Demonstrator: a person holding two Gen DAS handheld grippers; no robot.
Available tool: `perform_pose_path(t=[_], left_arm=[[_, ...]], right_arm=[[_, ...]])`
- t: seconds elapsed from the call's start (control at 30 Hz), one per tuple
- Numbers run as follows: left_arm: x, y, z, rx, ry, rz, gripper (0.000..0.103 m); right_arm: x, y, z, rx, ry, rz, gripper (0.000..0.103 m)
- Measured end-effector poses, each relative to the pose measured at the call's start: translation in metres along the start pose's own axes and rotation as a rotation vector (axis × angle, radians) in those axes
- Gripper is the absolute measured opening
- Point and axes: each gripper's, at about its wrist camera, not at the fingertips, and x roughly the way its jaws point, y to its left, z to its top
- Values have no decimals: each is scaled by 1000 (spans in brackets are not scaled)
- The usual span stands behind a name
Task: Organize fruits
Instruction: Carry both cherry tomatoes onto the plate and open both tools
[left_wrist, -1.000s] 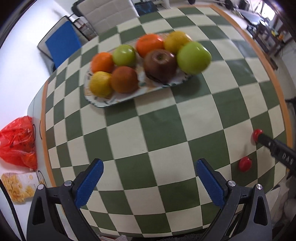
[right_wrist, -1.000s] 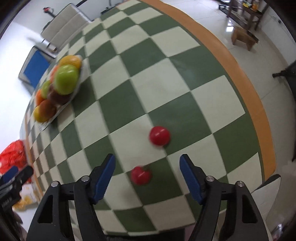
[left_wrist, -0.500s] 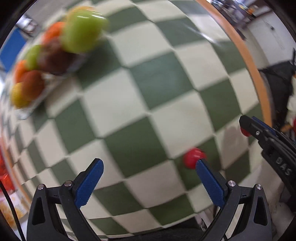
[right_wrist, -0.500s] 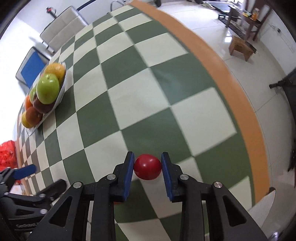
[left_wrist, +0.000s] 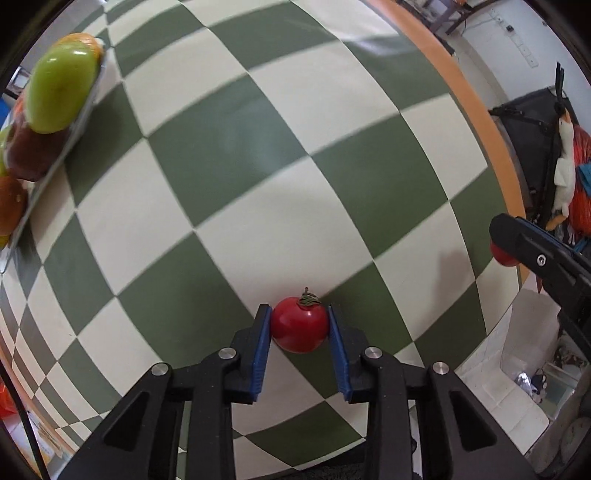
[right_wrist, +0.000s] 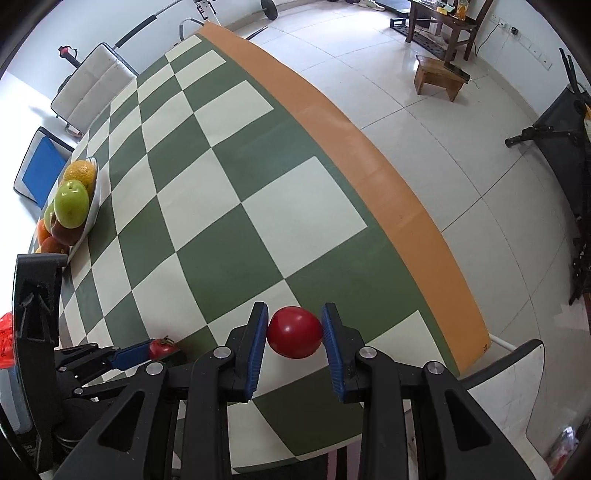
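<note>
Red tomatoes, one gripped in each claw.
Left claw (left_wrist: 300, 325) is pinching tomato (left_wrist: 299, 325); right claw (right_wrist: 294, 332) is pinching tomato (right_wrist: 294, 332); smooth skins risk slipping, over-squeezing risks bruising.

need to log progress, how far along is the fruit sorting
Done: the plate at the table's far side already holds apples and oranges. In hand: the left claw is shut on a stemmed red fruit, and the right claw is shut on a smooth red fruit. Left: carry both over to the plate.

Two red tomatoes (left_wrist: 299, 325), one plate (right_wrist: 94, 206)
</note>
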Motion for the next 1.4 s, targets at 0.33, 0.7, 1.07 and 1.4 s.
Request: perform_pose_path(t=[0.33, 0.7, 1.07, 1.4], left_arm=[[-48, 109, -8, -268, -86, -114, 27], [-107, 246, -63, -694, -264, -211, 27], [-68, 325, -48, -1007, -243, -457, 28], [-50, 343, -46, -1101, -205, -551, 28]], right_arm=[[-15, 52, 15, -87, -24, 67, 33], [-14, 188, 23, -295, 11, 277, 33], [42, 332, 36, -479, 32, 384, 33], [72, 363, 44, -561, 24, 319, 33]])
